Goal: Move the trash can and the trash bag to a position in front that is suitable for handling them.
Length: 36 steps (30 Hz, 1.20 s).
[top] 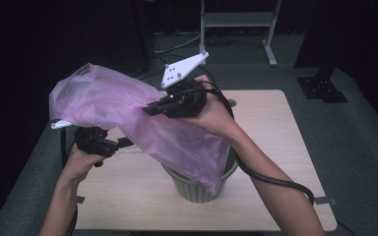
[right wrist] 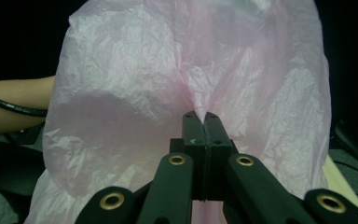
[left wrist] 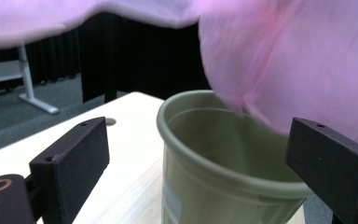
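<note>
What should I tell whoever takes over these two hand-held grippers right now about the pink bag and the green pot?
Right hand-held gripper: shut on a pinch of the pink bag, held above the table.
Left hand-held gripper: open, gripping nothing, low at the bag's left side, facing the pot.
Green pot: upright near the table's front edge; the bag's lower end drapes over its rim.
Done: bag lifted, one end at the pot.
Left: probably spread the bag open and seat it in the pot.
</note>
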Motion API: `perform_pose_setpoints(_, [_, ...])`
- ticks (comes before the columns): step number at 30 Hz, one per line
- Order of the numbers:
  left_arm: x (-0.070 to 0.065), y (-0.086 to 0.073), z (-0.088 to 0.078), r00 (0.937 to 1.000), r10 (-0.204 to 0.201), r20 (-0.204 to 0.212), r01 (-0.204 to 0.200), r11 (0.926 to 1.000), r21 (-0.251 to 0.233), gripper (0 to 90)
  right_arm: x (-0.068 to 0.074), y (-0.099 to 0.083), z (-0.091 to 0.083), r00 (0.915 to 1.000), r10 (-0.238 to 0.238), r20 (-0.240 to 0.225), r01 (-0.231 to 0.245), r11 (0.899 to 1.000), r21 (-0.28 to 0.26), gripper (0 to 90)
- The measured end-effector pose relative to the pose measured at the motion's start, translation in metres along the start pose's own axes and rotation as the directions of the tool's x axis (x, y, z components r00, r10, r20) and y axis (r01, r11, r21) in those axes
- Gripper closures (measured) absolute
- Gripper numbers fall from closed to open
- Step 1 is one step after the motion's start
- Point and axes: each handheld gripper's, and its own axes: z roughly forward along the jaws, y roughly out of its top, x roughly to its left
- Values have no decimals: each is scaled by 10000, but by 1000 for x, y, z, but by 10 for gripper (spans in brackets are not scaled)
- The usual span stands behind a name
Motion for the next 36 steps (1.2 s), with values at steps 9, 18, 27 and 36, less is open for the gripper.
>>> perform_pose_setpoints(9, [-12, 16, 19, 9976, -502, 486, 563, 9897, -1319, 51, -1, -19, 2, 9983, 421, -409, -406, 9985, 369, 732])
perform_pose_setpoints(18, [-16, 20, 24, 9969, -380, 687, 452, 9933, -1064, 51, -7, -33, -18, 9956, 923, -139, -921, 9956, 171, 584])
perform_pose_setpoints(27, [-15, 21, 37, 9964, -122, 837, 207, 9946, -1013, 51, -8, -58, -40, 9904, 1383, 52, -1384, 9900, 275, 563])
perform_pose_setpoints(36, [-16, 25, 45, 9944, -9, 1059, 112, 9952, -970, 51, -6, -77, -56, 9876, 1562, 127, -1567, 9849, 734, 571])
